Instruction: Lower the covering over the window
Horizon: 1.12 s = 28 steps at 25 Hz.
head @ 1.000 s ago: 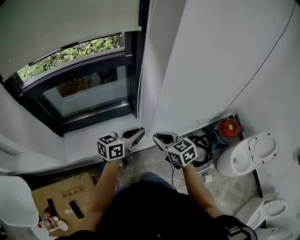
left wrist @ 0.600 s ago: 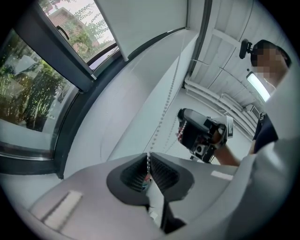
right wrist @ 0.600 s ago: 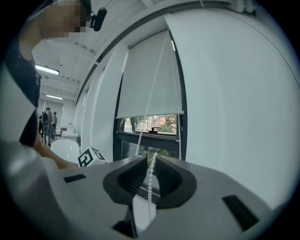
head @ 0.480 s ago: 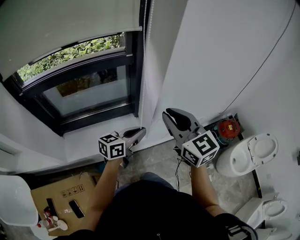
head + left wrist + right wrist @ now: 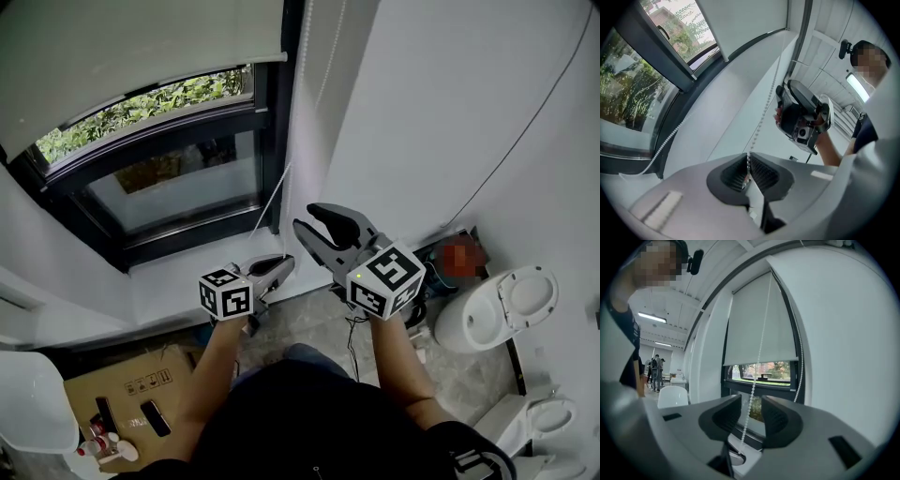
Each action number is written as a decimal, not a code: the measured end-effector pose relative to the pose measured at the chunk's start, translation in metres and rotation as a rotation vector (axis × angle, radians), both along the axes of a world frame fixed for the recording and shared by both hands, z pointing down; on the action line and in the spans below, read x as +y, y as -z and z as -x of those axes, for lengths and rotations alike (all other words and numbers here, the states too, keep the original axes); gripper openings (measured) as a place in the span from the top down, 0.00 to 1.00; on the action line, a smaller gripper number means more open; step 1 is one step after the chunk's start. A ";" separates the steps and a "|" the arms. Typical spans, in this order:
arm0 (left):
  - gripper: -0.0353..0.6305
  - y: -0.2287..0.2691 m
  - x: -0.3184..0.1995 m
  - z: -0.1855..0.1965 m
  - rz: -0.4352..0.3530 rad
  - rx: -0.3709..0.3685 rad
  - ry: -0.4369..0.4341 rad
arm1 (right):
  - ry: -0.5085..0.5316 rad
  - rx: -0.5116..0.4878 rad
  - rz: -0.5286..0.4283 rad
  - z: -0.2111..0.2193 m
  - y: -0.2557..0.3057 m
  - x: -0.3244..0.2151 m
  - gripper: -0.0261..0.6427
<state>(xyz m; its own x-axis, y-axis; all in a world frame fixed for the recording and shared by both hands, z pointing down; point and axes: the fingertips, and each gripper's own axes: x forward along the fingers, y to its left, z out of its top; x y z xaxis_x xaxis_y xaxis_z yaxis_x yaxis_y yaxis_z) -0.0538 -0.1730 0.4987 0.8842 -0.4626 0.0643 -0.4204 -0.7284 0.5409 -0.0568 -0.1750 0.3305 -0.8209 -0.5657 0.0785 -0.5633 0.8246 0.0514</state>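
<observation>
Beside window (image 5: 169,178) | left gripper (image 5: 280,266) clamps bead chain (image 5: 760,123) | right gripper (image 5: 309,218) just opened round it

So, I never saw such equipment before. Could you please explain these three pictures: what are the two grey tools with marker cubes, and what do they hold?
No robot here: a person holds a two-jaw gripper in each hand. The head view comes from a camera on the person's head, looking down. The other two come from cameras riding on the grippers, looking along their jaws. Ahead is a window with a roller blind partly lowered. The left gripper is shut on the blind's bead chain. The right gripper, higher up, has just been opening its jaws; the chain hangs between them, not pinched. On the floor stand a cardboard box and a toilet.
</observation>
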 end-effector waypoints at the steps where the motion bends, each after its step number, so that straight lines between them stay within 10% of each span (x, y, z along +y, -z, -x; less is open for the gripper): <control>1: 0.91 0.000 0.000 0.000 0.000 0.002 -0.001 | 0.010 -0.001 0.017 0.006 -0.003 -0.002 0.82; 11: 0.91 0.001 0.006 0.003 0.001 0.031 0.003 | 0.016 -0.035 0.123 0.033 -0.021 -0.013 0.94; 28: 0.91 -0.099 0.036 -0.001 0.195 -0.181 -0.053 | -0.005 0.167 0.326 0.024 -0.149 -0.015 0.94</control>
